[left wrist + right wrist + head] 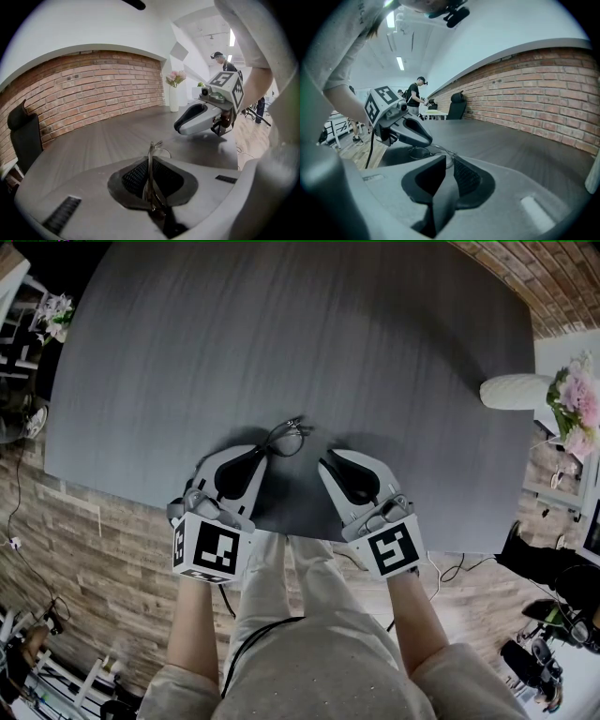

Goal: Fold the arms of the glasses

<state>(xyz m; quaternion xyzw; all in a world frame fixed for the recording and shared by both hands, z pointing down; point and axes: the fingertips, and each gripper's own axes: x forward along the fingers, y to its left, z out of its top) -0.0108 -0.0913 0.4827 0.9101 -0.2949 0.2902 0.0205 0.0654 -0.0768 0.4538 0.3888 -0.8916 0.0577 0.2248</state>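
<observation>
Glasses (286, 439) lengthwise along left gripper (266, 450)

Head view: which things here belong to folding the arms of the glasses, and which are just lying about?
Part of the job:
- thin wire-framed glasses, clamped in the left tongs
- right tongs, slightly apart and empty, close beside the glasses

Just lying about:
- white ribbed vase with pink flowers, at the right edge of the dark grey table
</observation>
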